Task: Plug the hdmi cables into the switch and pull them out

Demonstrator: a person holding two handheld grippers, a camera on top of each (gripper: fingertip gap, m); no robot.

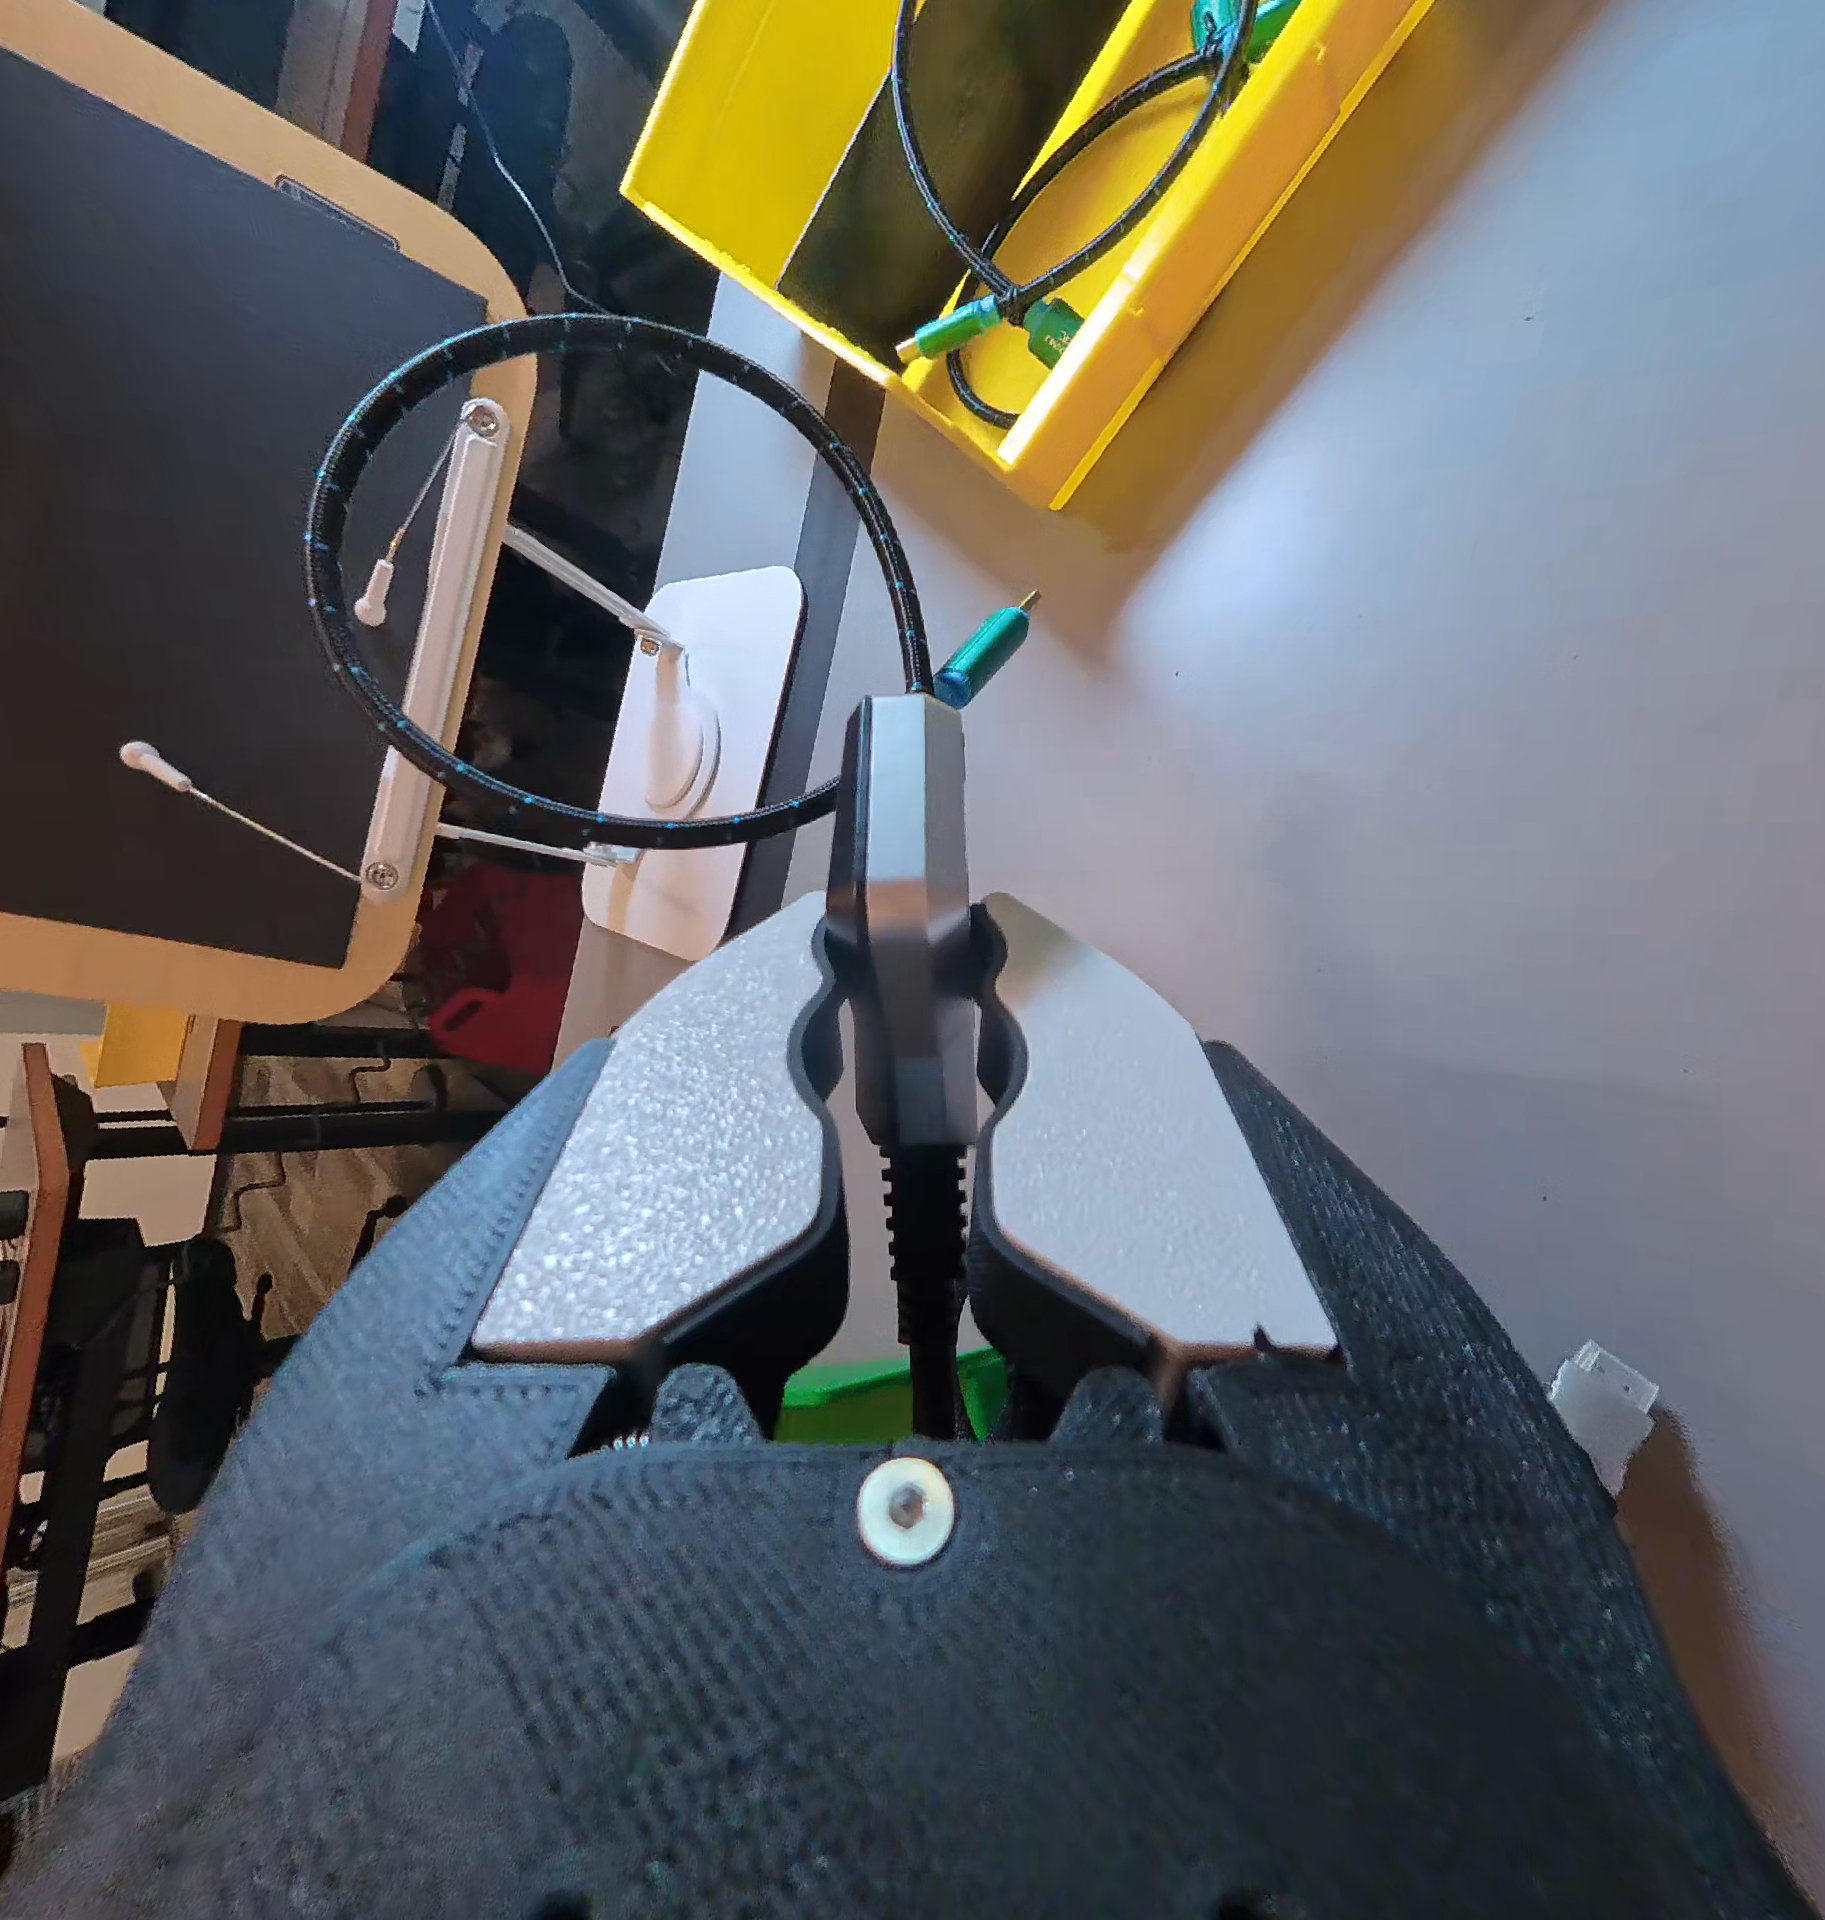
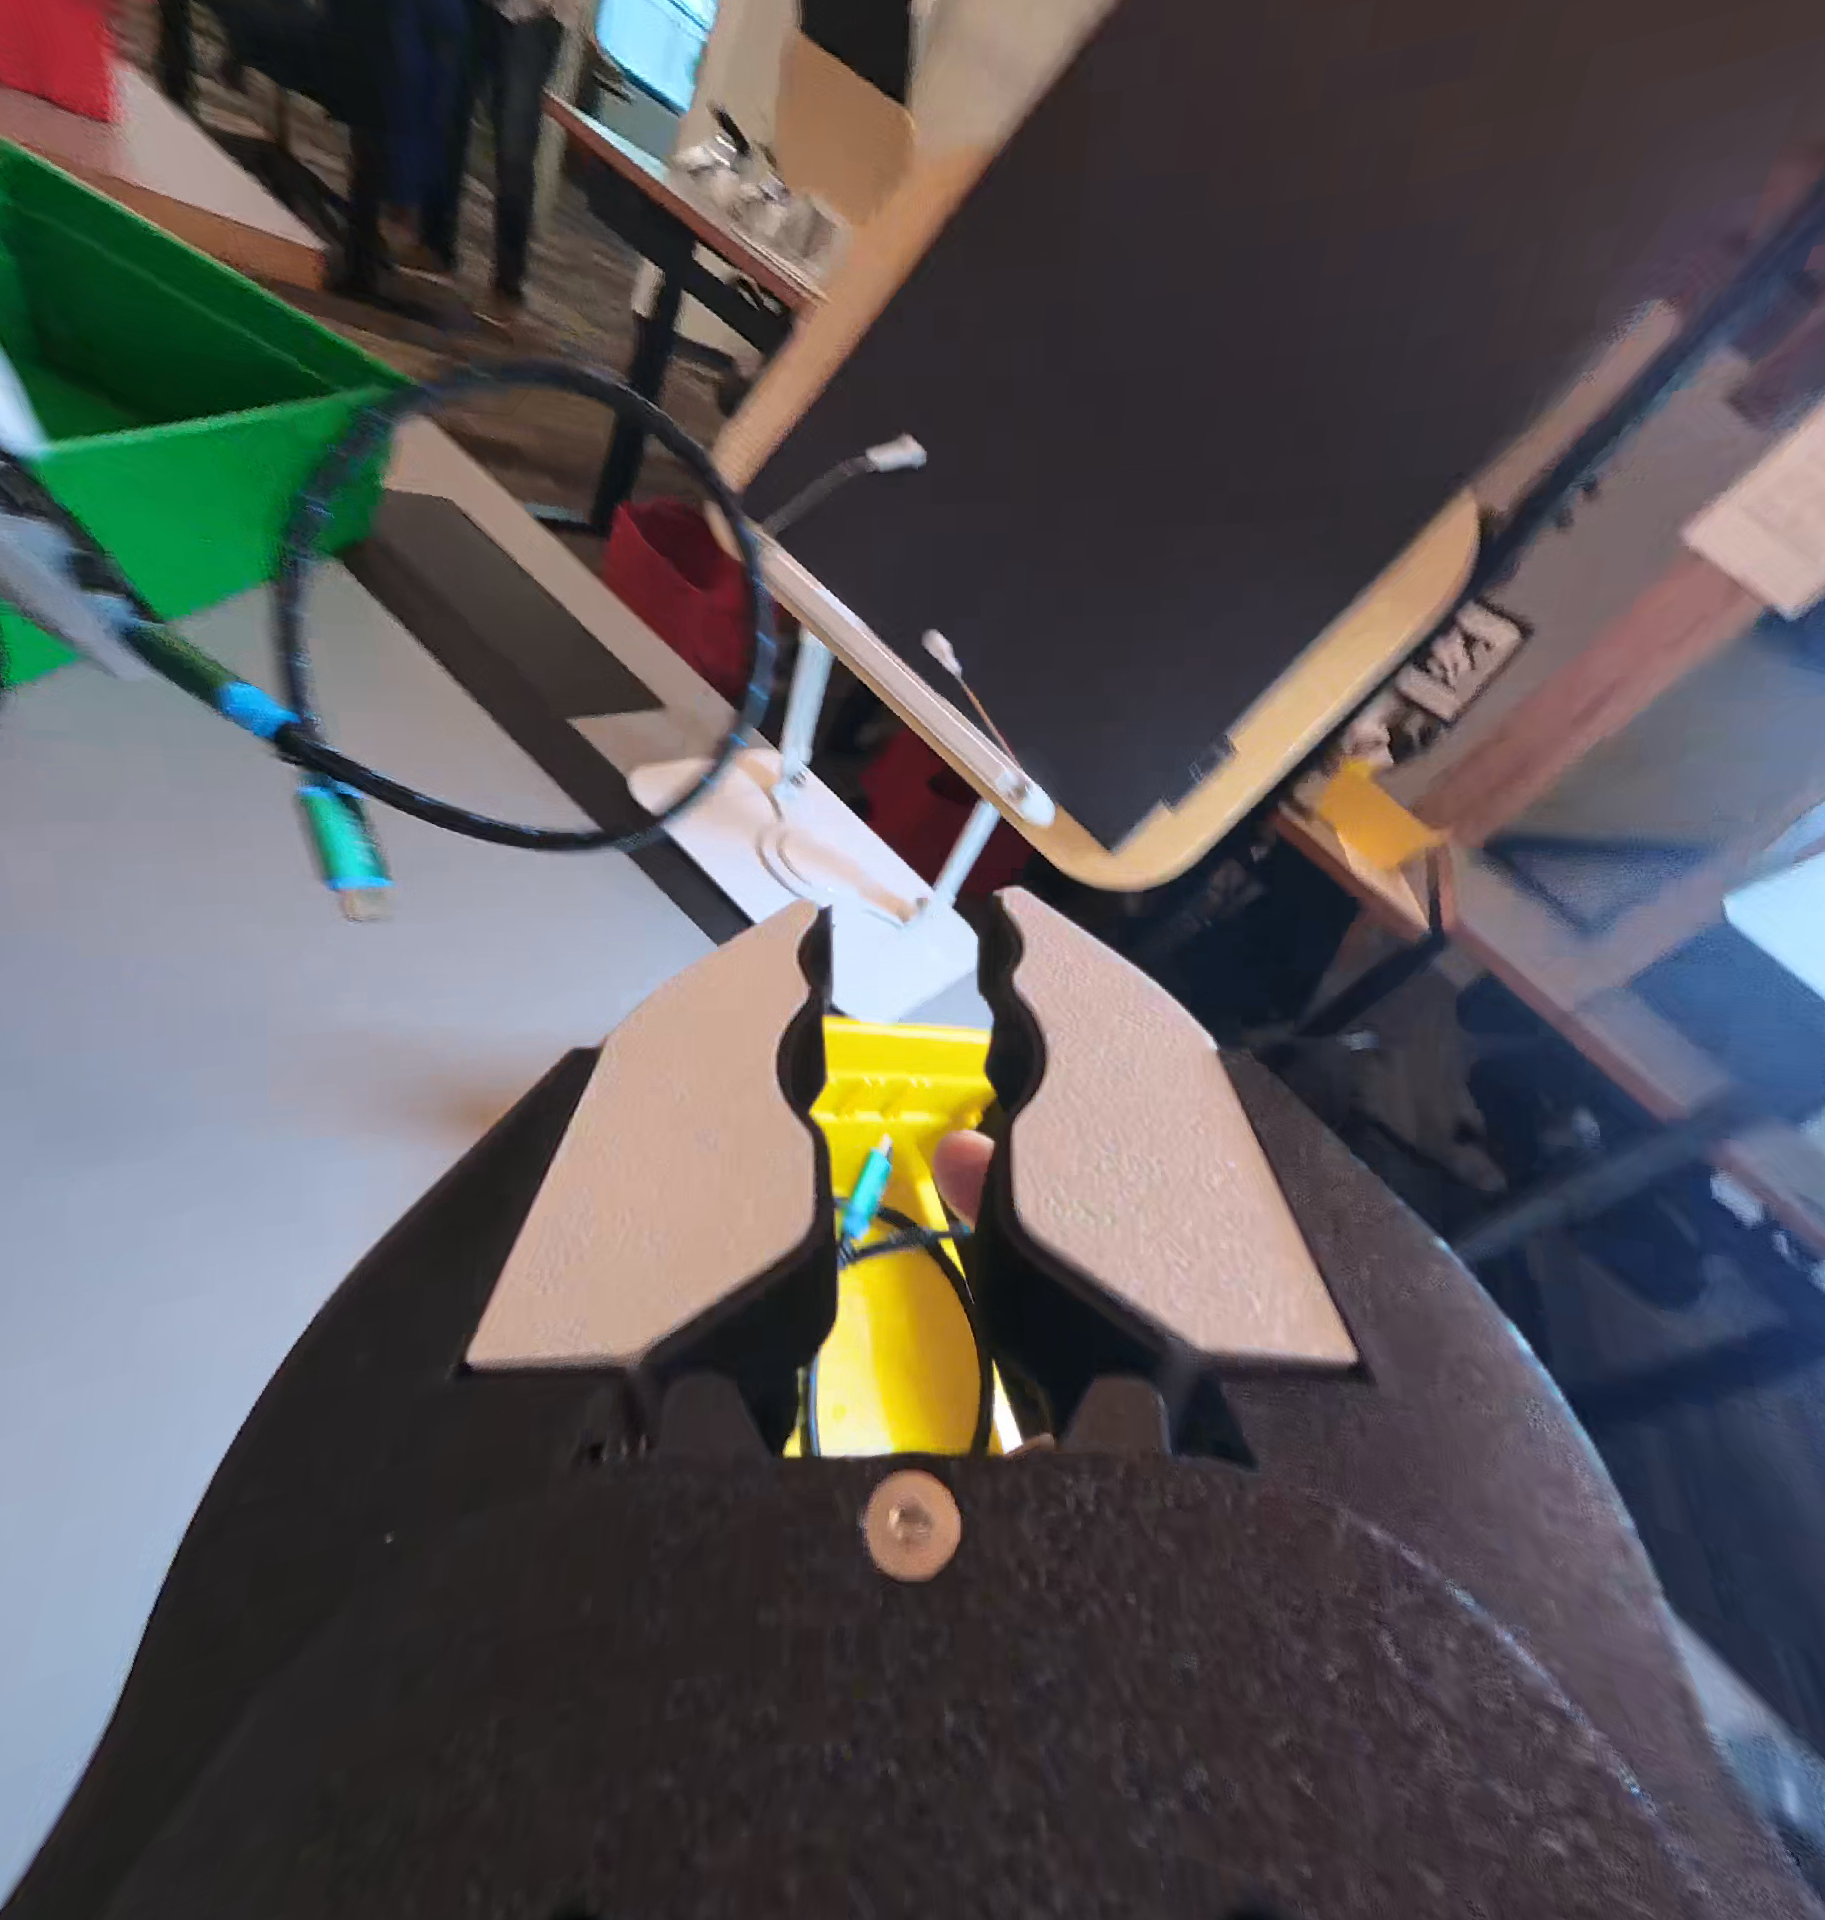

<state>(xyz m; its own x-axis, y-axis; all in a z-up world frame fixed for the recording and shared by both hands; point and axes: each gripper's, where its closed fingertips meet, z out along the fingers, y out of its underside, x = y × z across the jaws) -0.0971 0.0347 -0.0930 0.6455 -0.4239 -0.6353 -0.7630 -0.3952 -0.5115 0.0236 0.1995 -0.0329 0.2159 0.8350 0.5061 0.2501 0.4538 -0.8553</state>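
The left hand-held gripper has its fingers closed tight on the grey, faceted metal HDMI switch, gripping the body near the ribbed black strain relief. The switch is held up off the pale grey bench, below the yellow plastic bin. A black braided HDMI cable loops out from the switch's far end and curls back, its green metal plug dangling free just beyond the switch, towards the bin.

The right hand-held gripper hangs over the bin, jaws apart with nothing between them. More braided cables with green plugs lie coiled in the bin.

Handling, by my reckoning: the switch looks small, rigid and light, its smooth metal faces a bit slippery, so the flat sides are the sensible hold. The braided cable looks springy and holds its curve, so it may tug the plug off line. I'd take hold on the green plug's rigid shell, never the braid, and push straight; the gold tip looks easy to bend if skewed.
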